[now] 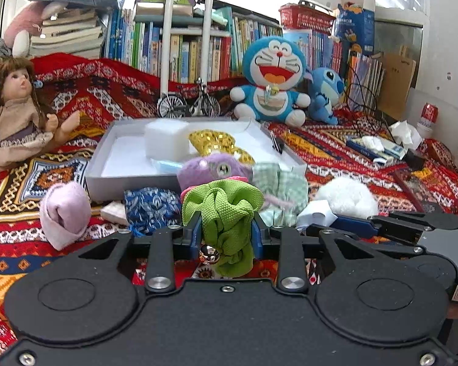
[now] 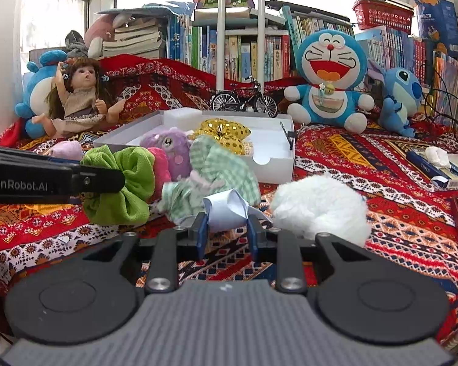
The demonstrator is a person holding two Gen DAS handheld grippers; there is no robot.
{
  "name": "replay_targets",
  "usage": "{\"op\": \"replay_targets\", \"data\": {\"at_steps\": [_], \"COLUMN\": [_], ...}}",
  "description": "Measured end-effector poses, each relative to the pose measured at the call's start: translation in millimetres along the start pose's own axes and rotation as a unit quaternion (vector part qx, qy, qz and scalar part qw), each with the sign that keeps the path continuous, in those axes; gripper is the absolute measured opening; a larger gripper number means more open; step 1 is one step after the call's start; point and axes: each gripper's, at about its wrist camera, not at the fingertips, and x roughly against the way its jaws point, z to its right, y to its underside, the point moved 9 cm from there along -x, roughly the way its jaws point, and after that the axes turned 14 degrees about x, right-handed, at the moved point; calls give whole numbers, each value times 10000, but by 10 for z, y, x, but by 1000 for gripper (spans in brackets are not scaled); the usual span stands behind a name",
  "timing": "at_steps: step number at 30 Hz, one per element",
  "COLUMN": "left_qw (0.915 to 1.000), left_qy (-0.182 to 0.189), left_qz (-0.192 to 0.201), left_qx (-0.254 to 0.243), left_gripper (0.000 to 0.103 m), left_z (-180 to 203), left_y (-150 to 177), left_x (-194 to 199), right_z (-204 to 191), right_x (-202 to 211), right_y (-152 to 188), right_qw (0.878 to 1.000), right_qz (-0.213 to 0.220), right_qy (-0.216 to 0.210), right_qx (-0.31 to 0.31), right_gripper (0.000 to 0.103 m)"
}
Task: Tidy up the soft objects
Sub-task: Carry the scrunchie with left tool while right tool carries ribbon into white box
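Observation:
My left gripper is shut on a green fabric scrunchie with a small metal bell, held a little above the patterned blanket. From the right wrist view, that left gripper comes in from the left with the green scrunchie. My right gripper is shut on a crumpled pale blue cloth piece lying on the blanket. A white box behind holds a foam block, a gold sequined bow and a purple plush. A green checked cloth lies against the white box.
A white fluffy ball lies right of my right gripper. A rolled pink sock and a blue patterned pouch lie left of the box front. A doll, a blue cat plush, a model bicycle and books line the back.

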Motion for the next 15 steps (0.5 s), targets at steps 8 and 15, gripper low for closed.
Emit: {"op": "replay_targets", "data": {"at_steps": [8, 15], "left_qw": [9994, 9975], "left_qy": [-36, -221], "left_qz": [316, 624], "left_qx": [117, 234], "left_gripper": [30, 30], "left_z": [-41, -189], "left_y": [-278, -614], "left_x": [81, 77], "right_z": [32, 117], "right_x": [72, 84], "right_y": [-166, -344], "right_qw": [9998, 9993], "right_qz": [186, 332], "right_qy": [78, 172], "right_qx": [48, 27], "right_gripper": [32, 32]}}
